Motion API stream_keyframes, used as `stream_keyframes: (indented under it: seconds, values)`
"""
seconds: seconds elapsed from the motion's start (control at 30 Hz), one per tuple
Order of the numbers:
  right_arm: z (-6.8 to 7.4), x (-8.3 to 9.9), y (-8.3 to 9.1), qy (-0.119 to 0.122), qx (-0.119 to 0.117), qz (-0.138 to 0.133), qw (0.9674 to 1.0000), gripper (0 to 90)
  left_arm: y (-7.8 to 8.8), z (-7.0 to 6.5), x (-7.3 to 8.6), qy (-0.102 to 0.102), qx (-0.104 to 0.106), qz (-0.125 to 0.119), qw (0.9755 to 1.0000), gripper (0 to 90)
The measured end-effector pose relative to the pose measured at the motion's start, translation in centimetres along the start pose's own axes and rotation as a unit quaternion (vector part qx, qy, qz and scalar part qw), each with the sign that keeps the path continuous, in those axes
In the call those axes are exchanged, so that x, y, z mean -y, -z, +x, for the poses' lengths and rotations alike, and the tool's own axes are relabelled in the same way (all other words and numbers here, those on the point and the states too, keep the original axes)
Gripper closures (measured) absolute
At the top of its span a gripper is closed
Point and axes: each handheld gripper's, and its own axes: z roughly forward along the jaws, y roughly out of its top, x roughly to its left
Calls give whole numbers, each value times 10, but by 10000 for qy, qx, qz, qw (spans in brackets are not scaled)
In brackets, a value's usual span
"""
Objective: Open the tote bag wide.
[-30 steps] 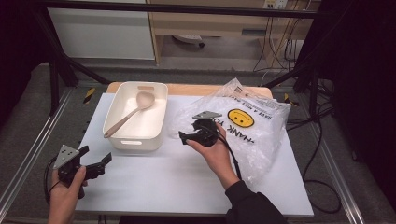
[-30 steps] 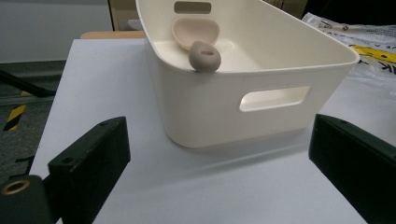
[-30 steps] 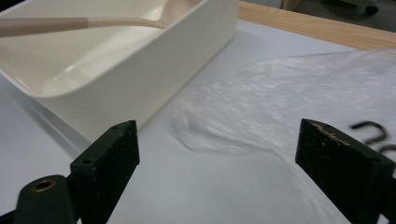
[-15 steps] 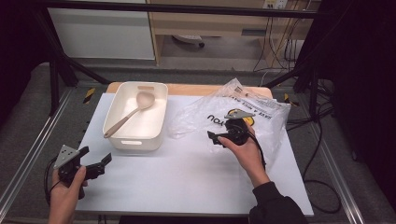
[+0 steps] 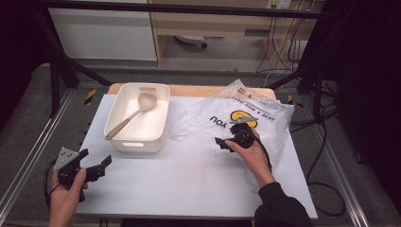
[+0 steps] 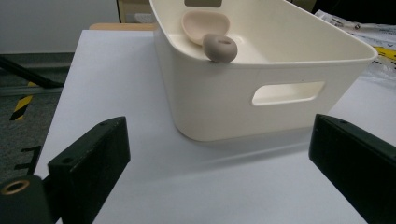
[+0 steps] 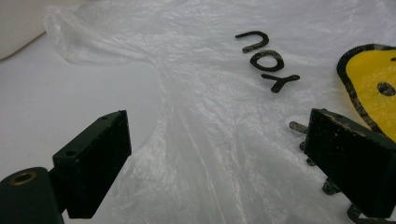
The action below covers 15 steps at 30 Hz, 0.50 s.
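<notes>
While the right gripper (image 5: 223, 142) sits low over the near edge of the clear plastic bag (image 5: 265, 111) in the high view, its jaws have just been opening and stand wide, nothing clamped between them. The bag lies crumpled on the right half of the white table (image 5: 189, 175), printed with black lettering and a yellow smiley face (image 5: 242, 117). The left gripper (image 5: 101, 165) is held at the near left corner, jaws apart, empty, well clear of the bag. A white plastic bin (image 5: 142, 142) stands between the two, just left of the bag, with a beige spoon (image 5: 127, 118) lying diagonally inside.

Left gripper view: left gripper (image 6: 219, 158) jaws wide, nothing between them, bare table (image 6: 116, 70) below. The bin (image 6: 224, 102) stands straight ahead, handle cutout facing the camera, spoon (image 6: 208, 30) with its handle end propped on the near rim. A corner of the bag (image 6: 369, 42) shows at far right.

Right gripper view: right gripper (image 7: 217, 158) jaws wide, the bag (image 7: 210, 116) spread flat under and between them; can't tell whether the tips touch the film. Lettering "YOU" (image 7: 266, 60) reads upside down, smiley face (image 7: 373, 74) at right edge. Bin corner (image 7: 18, 23) at top left.
</notes>
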Motion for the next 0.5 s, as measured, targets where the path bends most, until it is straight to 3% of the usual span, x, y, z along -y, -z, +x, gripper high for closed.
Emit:
stream_keyframes:
  seconds: [0.5]
  values:
    - [-4, 16, -16, 42, 73, 467, 9989, 95, 0, -2, -1, -63, 21, 21, 10000, 47]
